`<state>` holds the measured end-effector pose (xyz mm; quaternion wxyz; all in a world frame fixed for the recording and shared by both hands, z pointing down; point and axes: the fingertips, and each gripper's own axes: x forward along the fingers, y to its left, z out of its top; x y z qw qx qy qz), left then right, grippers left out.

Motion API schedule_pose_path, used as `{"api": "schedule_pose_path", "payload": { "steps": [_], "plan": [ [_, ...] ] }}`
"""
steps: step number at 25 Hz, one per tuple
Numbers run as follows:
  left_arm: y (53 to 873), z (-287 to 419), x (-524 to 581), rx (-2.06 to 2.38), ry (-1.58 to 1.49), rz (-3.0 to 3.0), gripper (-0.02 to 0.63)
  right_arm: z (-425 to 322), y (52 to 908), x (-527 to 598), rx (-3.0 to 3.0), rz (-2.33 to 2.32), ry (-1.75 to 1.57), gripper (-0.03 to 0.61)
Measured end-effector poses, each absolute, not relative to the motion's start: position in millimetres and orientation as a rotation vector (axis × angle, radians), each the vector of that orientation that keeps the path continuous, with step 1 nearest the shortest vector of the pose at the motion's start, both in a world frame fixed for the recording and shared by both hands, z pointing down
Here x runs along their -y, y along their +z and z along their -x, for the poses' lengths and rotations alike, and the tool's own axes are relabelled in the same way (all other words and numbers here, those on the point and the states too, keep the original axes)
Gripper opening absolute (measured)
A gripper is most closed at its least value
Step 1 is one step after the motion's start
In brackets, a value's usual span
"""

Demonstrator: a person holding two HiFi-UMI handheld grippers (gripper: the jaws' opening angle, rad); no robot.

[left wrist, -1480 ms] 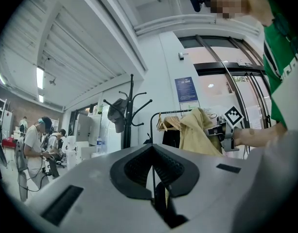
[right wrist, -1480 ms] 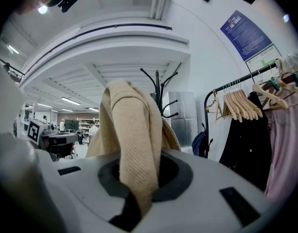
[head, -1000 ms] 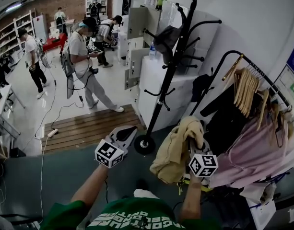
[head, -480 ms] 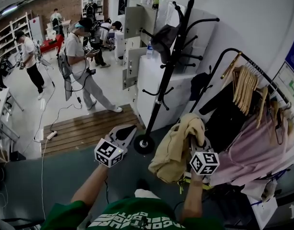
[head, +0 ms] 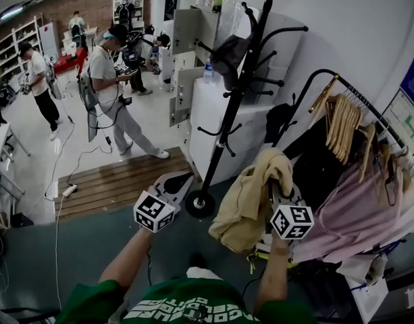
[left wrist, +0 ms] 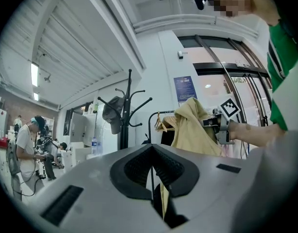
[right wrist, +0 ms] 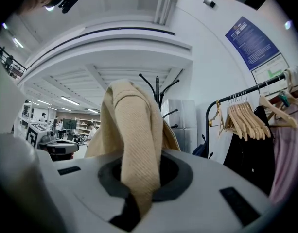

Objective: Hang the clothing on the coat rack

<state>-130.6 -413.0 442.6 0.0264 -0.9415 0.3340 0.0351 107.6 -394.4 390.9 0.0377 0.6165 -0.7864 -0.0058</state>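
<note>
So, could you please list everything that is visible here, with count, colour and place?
coat rack: one, black, centre, standing on the floor
hanging item: one, dark grey, on an upper hook of the coat rack
beige garment: one, right of the rack's base
clothes rail: one, black, right
hangers: several, light wood, on the rail
hung garments: one black, one pink, on the rail
water bottle: one, clear, on the white cabinet
people: at least three, background left
left gripper: grey, jaws together, empty
right gripper: grey, shut on the beige garment
</note>
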Motion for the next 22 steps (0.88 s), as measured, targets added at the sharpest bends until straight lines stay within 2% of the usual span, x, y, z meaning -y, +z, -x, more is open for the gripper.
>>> {"api": "schedule_pose_path", "payload": {
  "steps": [22],
  "plan": [
    [419.4, 114.8, 443.3, -1.032, 0.138, 2.857, 0.005, -131.0, 282.2, 459.9, 2.513, -1.906, -0.250, 0.041]
  ]
}}
